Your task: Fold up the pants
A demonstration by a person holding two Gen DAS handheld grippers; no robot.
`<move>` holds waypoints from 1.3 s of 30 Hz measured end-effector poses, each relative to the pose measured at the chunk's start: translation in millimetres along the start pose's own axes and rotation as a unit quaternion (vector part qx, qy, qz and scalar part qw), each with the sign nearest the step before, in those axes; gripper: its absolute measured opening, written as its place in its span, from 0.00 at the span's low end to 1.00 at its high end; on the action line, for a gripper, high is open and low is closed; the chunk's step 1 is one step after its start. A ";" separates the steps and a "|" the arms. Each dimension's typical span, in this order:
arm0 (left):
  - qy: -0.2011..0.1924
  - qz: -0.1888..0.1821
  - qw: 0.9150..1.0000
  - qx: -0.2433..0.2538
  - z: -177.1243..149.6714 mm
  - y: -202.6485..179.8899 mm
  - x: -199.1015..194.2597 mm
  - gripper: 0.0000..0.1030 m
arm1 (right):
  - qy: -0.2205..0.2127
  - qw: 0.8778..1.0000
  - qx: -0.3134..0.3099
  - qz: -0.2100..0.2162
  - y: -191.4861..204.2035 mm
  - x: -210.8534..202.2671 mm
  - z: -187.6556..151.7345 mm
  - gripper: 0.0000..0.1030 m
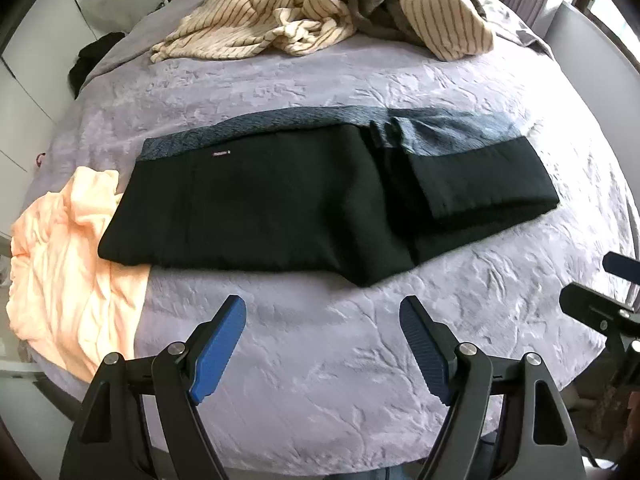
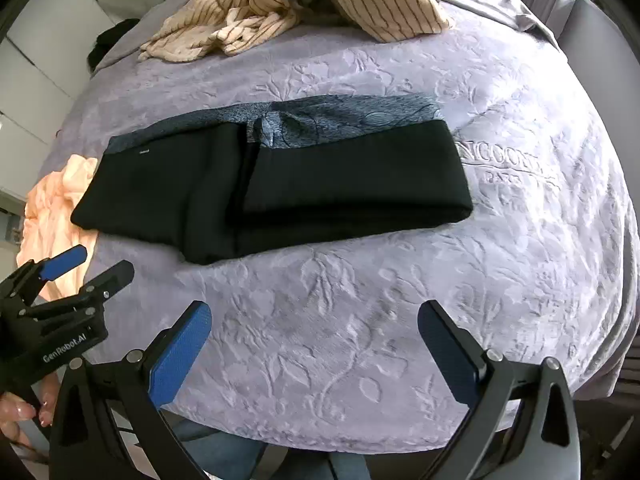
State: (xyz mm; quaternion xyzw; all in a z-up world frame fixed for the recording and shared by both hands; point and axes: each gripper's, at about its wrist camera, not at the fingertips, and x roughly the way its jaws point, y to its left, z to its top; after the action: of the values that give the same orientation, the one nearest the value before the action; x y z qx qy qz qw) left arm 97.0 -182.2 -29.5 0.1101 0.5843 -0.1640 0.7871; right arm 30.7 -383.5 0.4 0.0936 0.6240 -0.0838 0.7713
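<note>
Both wrist views face bed (image 1: 320, 360) from near edge, sharing pants (image 1: 280, 208).

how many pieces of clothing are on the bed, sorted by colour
Black with blue patterned band: 1, the pants, partly folded.
Peach: 1, a garment at the bed's left edge.
Cream with dark stripes: 1 crumpled heap at the far side; I cannot tell whether it is one piece or more.
Total: 3 at least.

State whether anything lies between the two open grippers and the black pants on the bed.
Nothing visible does: only bare lavender embossed bedspread separates the left gripper and right gripper from the black folded pants.
</note>
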 end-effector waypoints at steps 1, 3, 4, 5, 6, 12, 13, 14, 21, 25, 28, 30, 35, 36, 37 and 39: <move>-0.001 0.001 1.000 0.001 -3.3 -4.1 -2.4 0.78 | -0.001 1.000 -0.002 0.002 -2.2 -1.9 -2.0 1.00; -0.005 0.004 1.000 0.001 -9.4 -10.3 -7.9 0.78 | -0.001 1.000 -0.006 0.003 -5.1 -5.1 -6.6 1.00; -0.007 0.006 1.000 -0.001 -12.1 -12.1 -10.6 0.78 | -0.002 1.000 -0.008 0.004 -6.0 -6.4 -7.9 1.00; -0.009 0.008 1.000 -0.004 -14.0 -13.5 -12.6 0.78 | -0.003 1.000 -0.012 0.006 -7.0 -8.0 -9.0 1.00; -0.010 0.010 1.000 -0.007 -16.2 -14.3 -14.4 0.78 | -0.005 1.000 -0.016 0.007 -7.8 -10.1 -10.9 1.00; -0.013 0.022 0.999 -0.033 -33.7 -11.4 -24.6 0.78 | -0.007 0.999 -0.031 0.016 -9.5 -15.3 -19.8 1.00; -0.014 0.024 0.999 -0.035 -36.4 -11.0 -26.2 0.78 | -0.007 0.999 -0.033 0.018 -8.9 -16.2 -21.8 1.00; -0.014 0.026 0.999 -0.038 -39.7 -10.3 -27.5 0.78 | -0.007 0.999 -0.035 0.018 -8.8 -16.6 -22.6 1.00; -0.007 0.039 0.998 -0.055 -61.0 -0.3 -34.2 0.78 | 0.003 0.998 -0.046 0.032 0.2 -14.5 -35.7 1.00; -0.005 0.039 0.997 -0.066 -64.3 9.4 -34.8 0.78 | 0.005 0.998 -0.056 0.032 9.7 -14.8 -37.8 1.00; -0.006 0.040 0.997 -0.060 -64.9 14.7 -34.0 0.78 | 0.002 0.998 -0.059 0.030 17.6 -14.3 -37.1 1.00; -0.009 0.042 0.998 -0.055 -65.2 20.7 -33.6 0.78 | 0.002 0.998 -0.057 0.030 21.5 -12.5 -35.4 1.00; -0.010 0.041 0.997 -0.061 -60.6 51.6 -29.1 0.78 | 0.004 0.998 -0.055 0.031 43.9 -2.7 -24.7 1.00; -0.012 0.041 0.997 -0.063 -58.3 58.9 -28.8 0.78 | 0.006 0.998 -0.056 0.030 49.8 -0.6 -22.3 1.00; -0.014 0.041 0.997 -0.063 -56.4 64.5 -28.9 0.78 | 0.007 0.998 -0.057 0.030 56.5 1.1 -19.1 1.00; -0.018 0.041 0.997 -0.064 -51.7 77.1 -28.1 0.78 | 0.005 0.998 -0.060 0.029 68.5 3.0 -12.8 1.00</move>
State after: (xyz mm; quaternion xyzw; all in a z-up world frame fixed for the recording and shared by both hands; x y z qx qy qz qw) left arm 73.7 -88.6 -19.2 0.0806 0.5744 -0.0956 0.8090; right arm 36.1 -314.0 -2.5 0.0656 0.6284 -0.0236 0.7748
